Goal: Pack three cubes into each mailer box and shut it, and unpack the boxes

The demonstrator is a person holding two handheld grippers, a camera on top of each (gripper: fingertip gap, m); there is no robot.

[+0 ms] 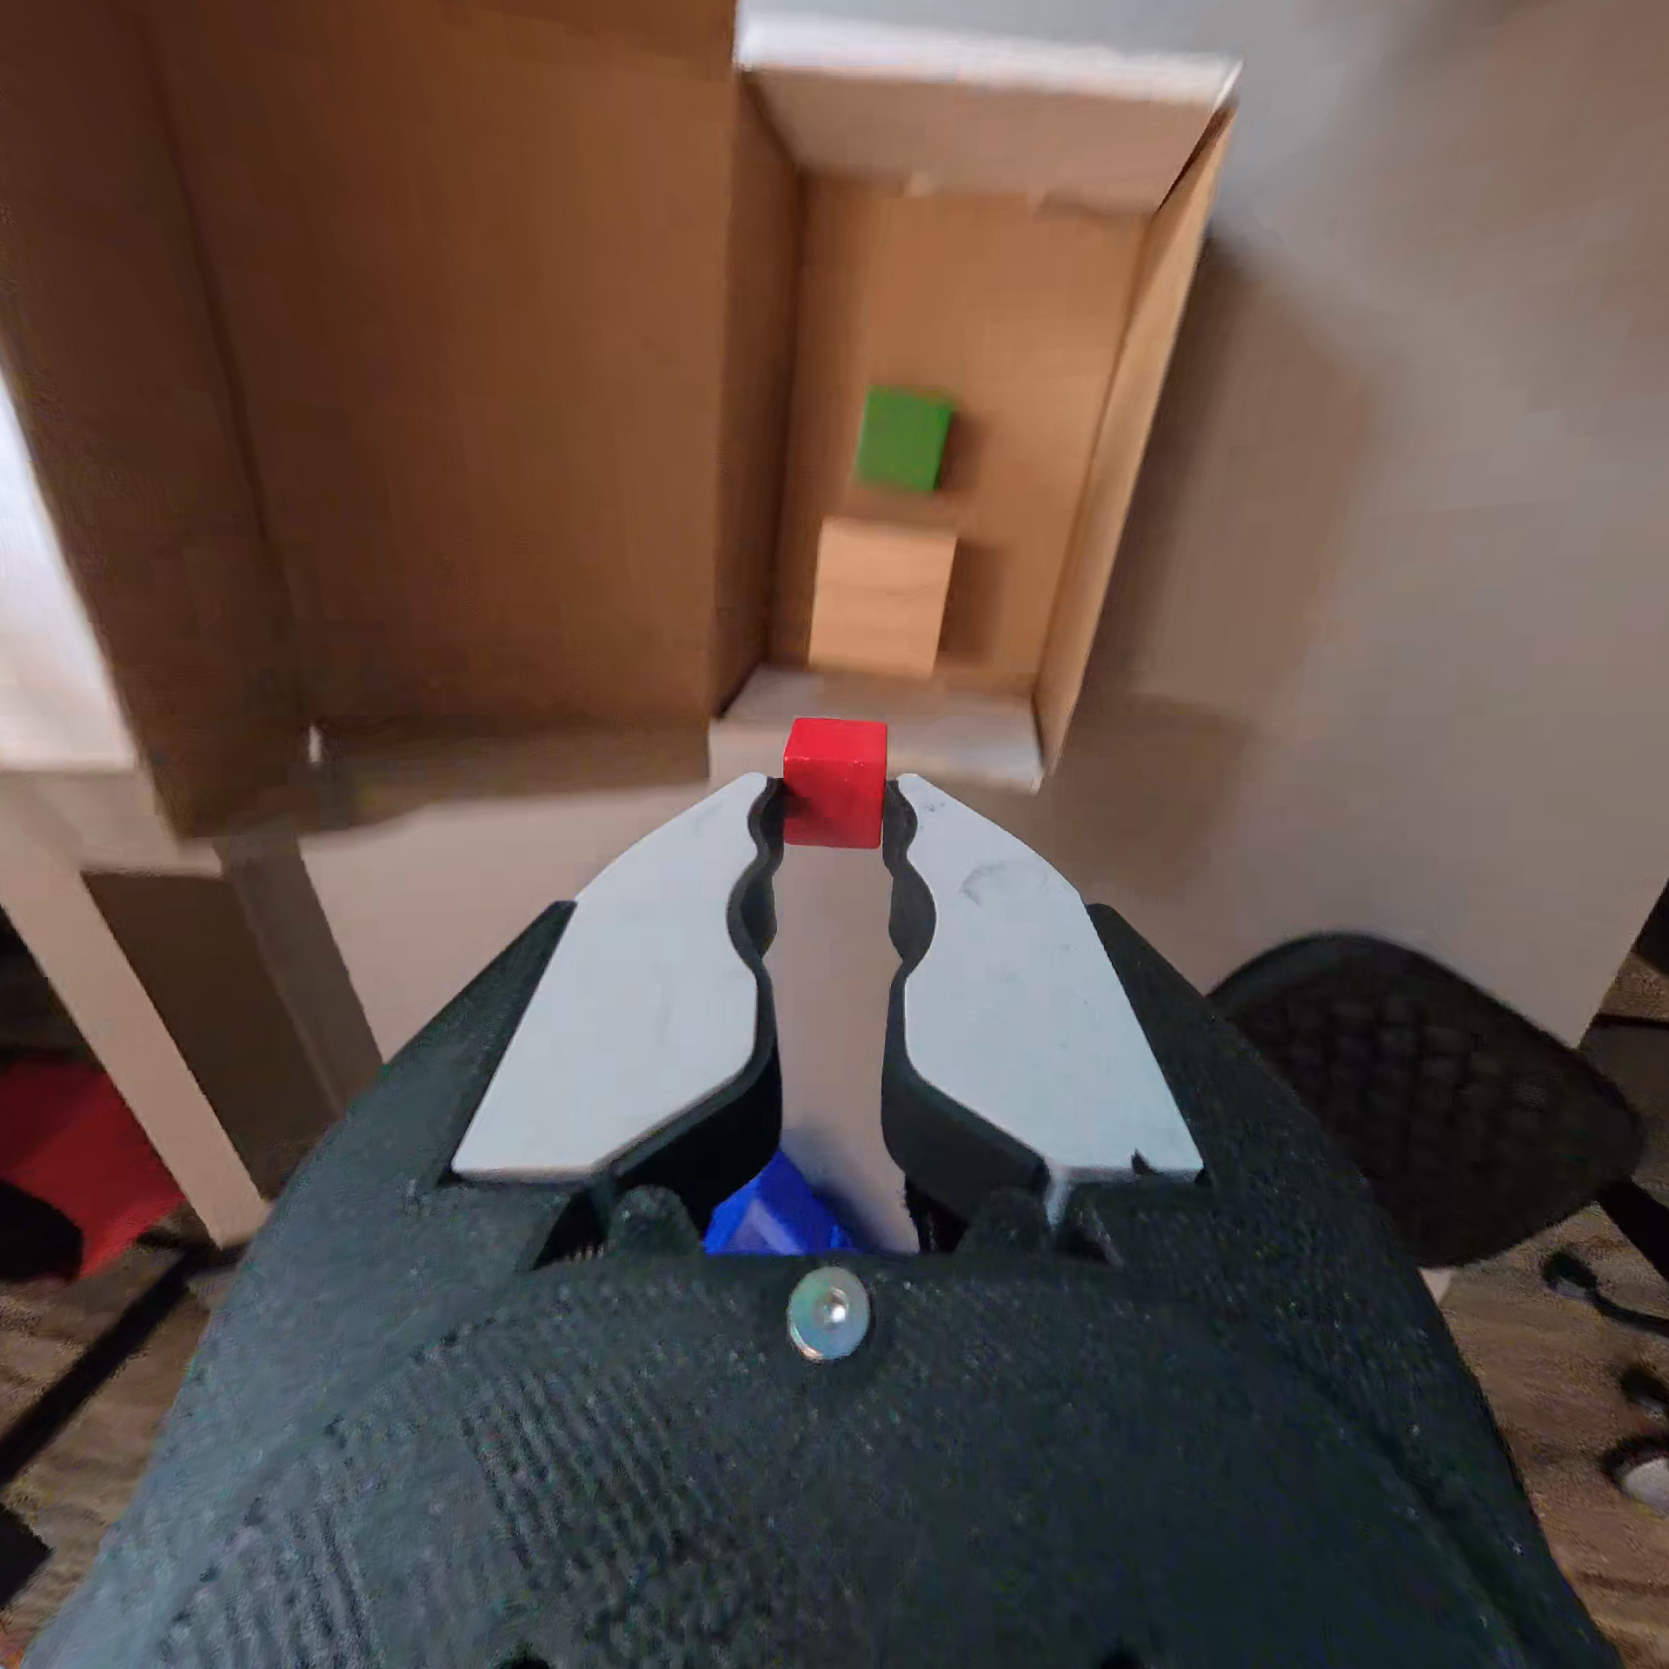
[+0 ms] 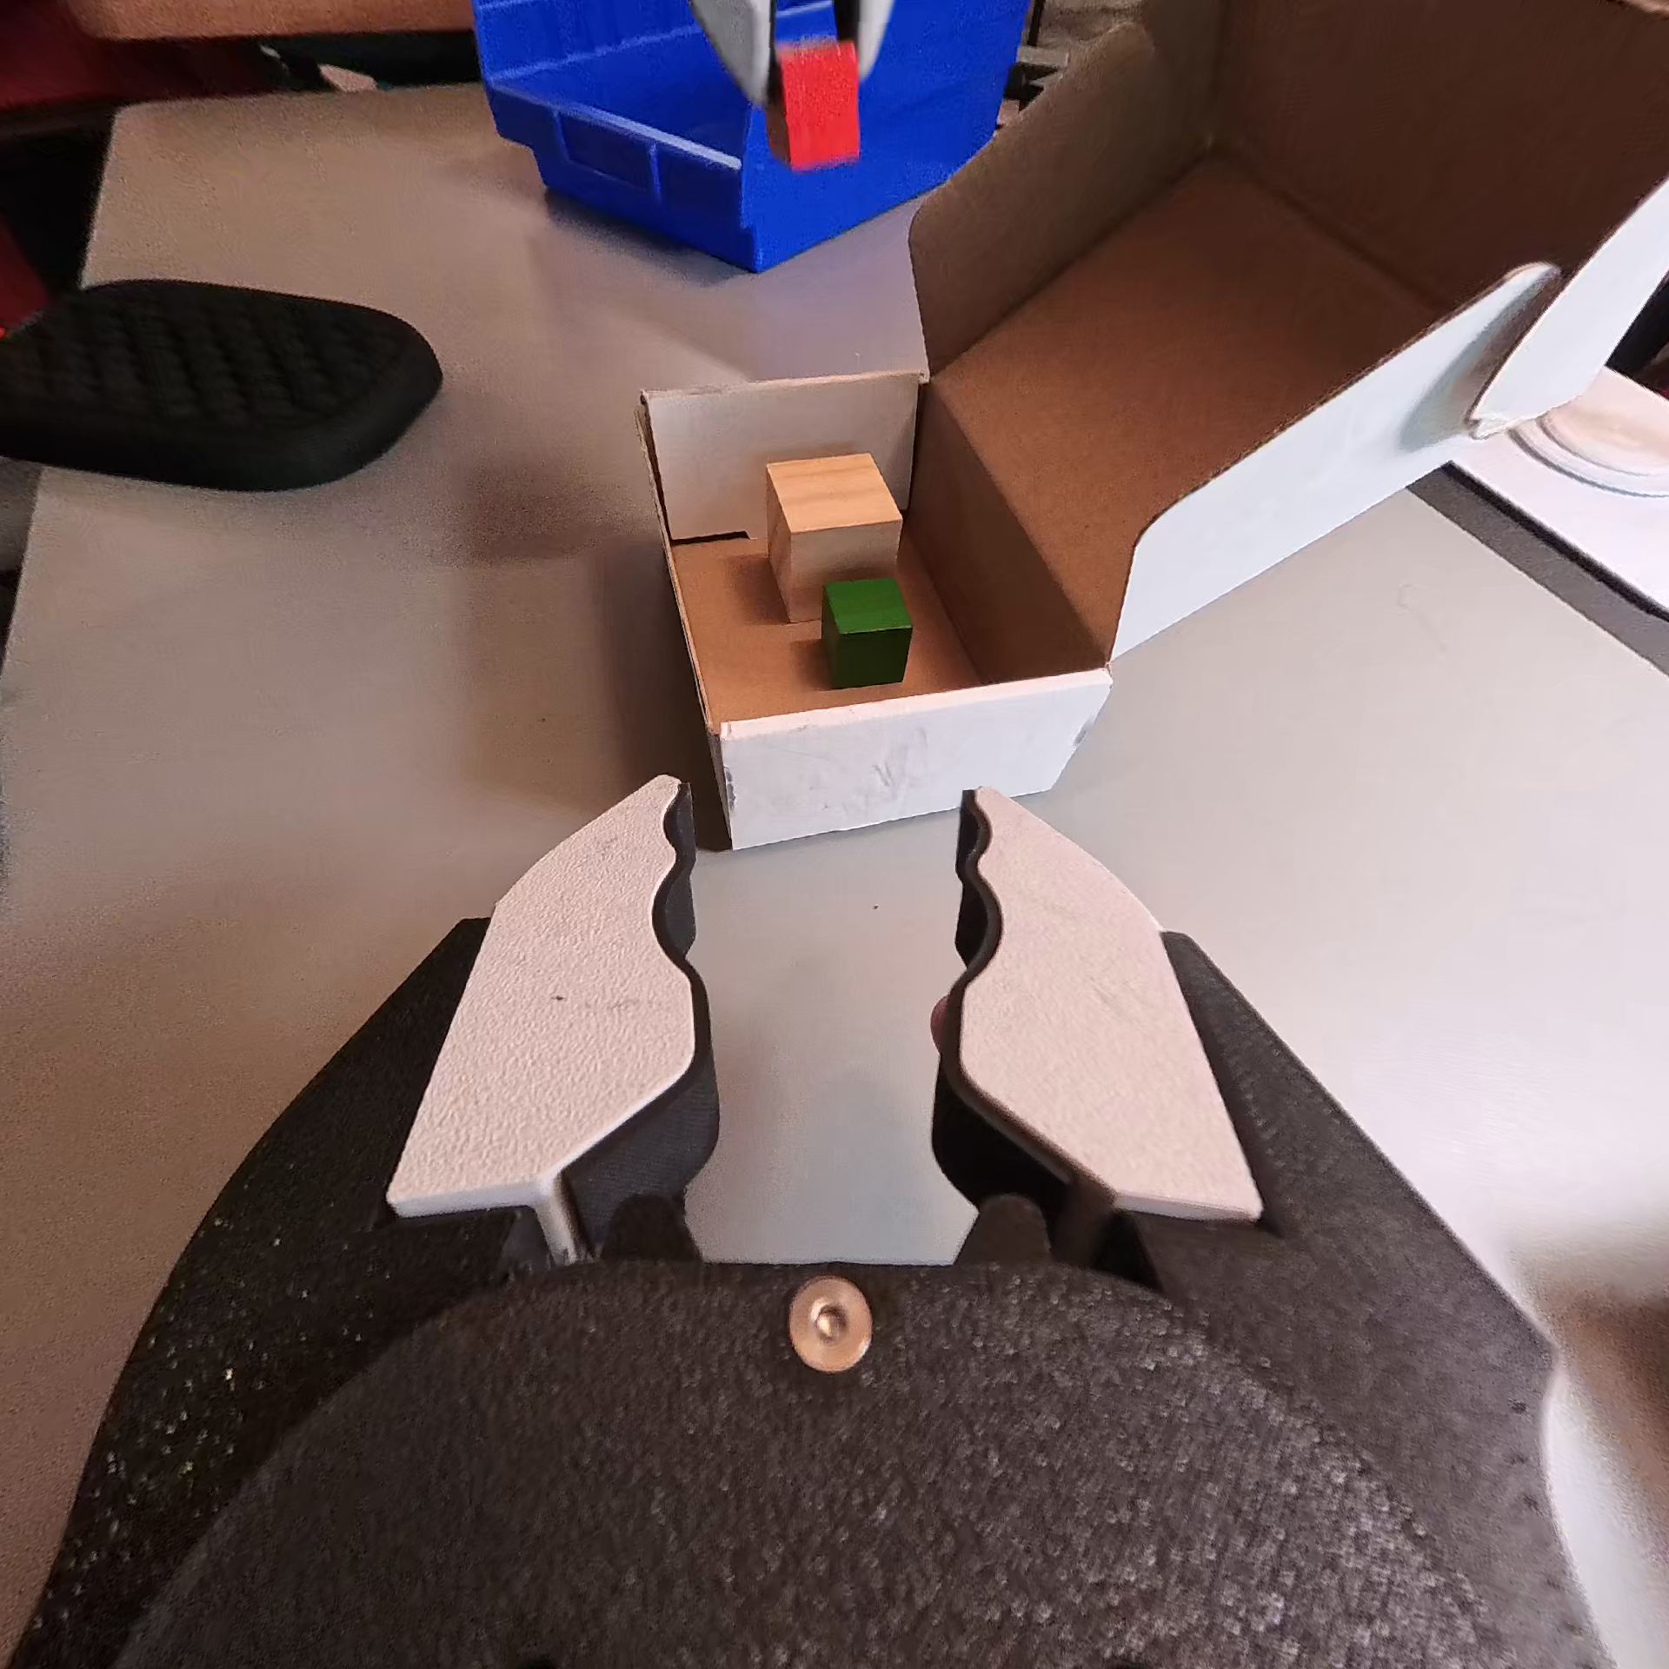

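Grey table (image 2: 271, 722), unmarked mailer box (image 2: 903, 777), red cube (image 1: 832, 782) gripped

The cube (image 1: 832, 782) in the left claw (image 1: 832, 795) is bright red. Inside the box (image 2: 912, 768) — white outside, plain brown cardboard within — sit a green cube (image 2: 865, 632) and a pale cube (image 2: 833, 524) with faint wood grain. Both claws have light grey fingers (image 2: 560, 993) lined with black wavy pads, set in speckled black bodies; the right claw (image 2: 826, 813) matches the left. The surface (image 2: 271, 722) is flat light grey. Behind stands a strong blue bin (image 2: 650, 135) — and a black cushion (image 2: 199, 379) with a dimpled honeycomb pattern.
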